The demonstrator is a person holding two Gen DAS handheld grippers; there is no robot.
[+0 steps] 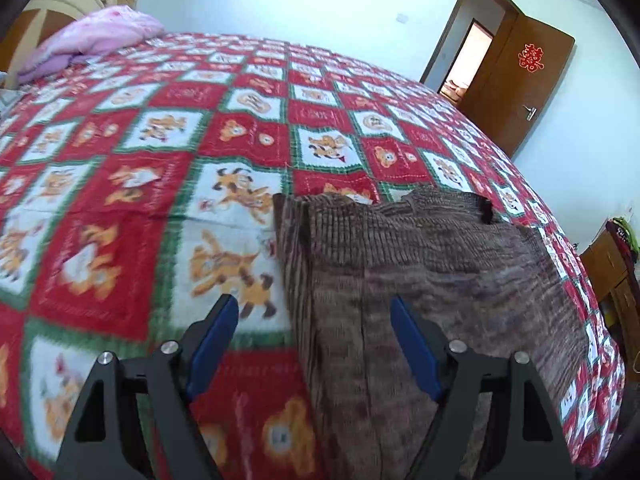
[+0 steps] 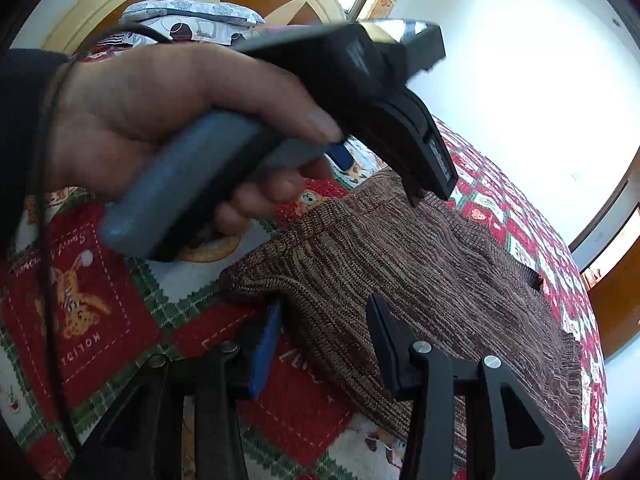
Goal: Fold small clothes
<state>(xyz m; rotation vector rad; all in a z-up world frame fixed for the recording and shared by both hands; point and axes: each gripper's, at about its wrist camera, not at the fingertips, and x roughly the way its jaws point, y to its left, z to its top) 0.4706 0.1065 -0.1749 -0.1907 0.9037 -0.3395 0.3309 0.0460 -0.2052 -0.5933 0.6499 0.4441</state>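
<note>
Brown knit garment [image 1: 420,280] on bed | left hand-held gripper [image 1: 314,312] apart above its edge

My left tool [image 1: 314,312] pointed downward with its jaws spread wide, nothing pinched. My left hand [image 2: 172,120] wrapped its grey handle (dark sleeve at the wrist). My right tool [image 2: 326,312] stood partly open, jaws gripping nothing.
</note>
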